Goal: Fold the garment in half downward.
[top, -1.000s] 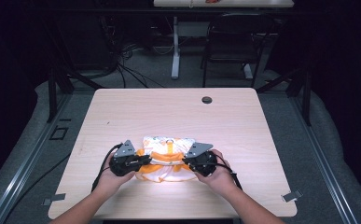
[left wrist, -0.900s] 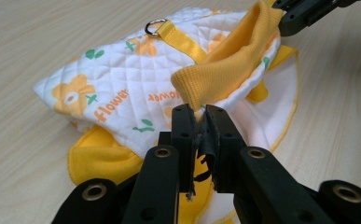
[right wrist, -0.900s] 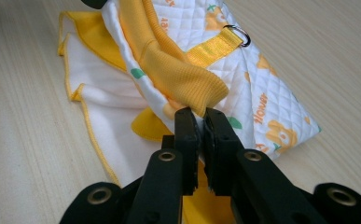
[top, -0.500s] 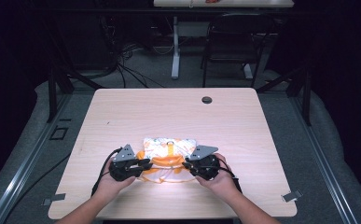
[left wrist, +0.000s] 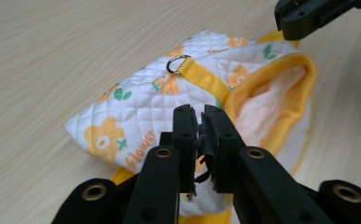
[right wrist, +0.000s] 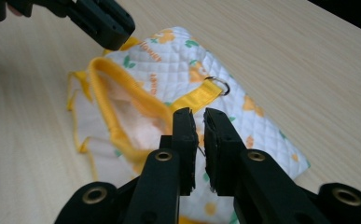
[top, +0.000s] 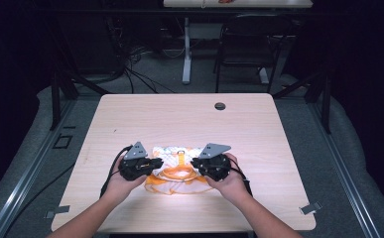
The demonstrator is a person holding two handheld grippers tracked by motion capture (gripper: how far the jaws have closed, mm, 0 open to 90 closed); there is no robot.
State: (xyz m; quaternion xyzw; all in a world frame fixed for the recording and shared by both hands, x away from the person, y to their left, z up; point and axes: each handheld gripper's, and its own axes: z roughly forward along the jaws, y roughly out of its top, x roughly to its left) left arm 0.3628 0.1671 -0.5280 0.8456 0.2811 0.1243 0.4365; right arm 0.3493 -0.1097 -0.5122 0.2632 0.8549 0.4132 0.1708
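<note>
A small quilted white garment (top: pixel 177 157) with orange flowers, yellow trim and a metal ring (left wrist: pixel 178 64) lies on the wooden table (top: pixel 179 121), near its front. My left gripper (top: pixel 156 162) is at the garment's left edge, my right gripper (top: pixel 196 163) at its right edge, and they point toward each other. In the left gripper view the jaws (left wrist: pixel 200 114) stand nearly together over the garment (left wrist: pixel 136 100), with no fabric visible between them. The right gripper (right wrist: pixel 197 116) looks the same over the garment (right wrist: pixel 178 56). The yellow-rimmed opening (right wrist: pixel 117 102) gapes upward.
A dark round hole (top: pixel 220 106) sits in the table's far edge. Beyond the table are a black chair (top: pixel 249 44), a table leg (top: pixel 186 54) and loose cables (top: pixel 140 67) on the floor. Bare tabletop surrounds the garment.
Both grippers dipped slightly toward the person, then came back up and a little inward. The garment lies in about the same place.
</note>
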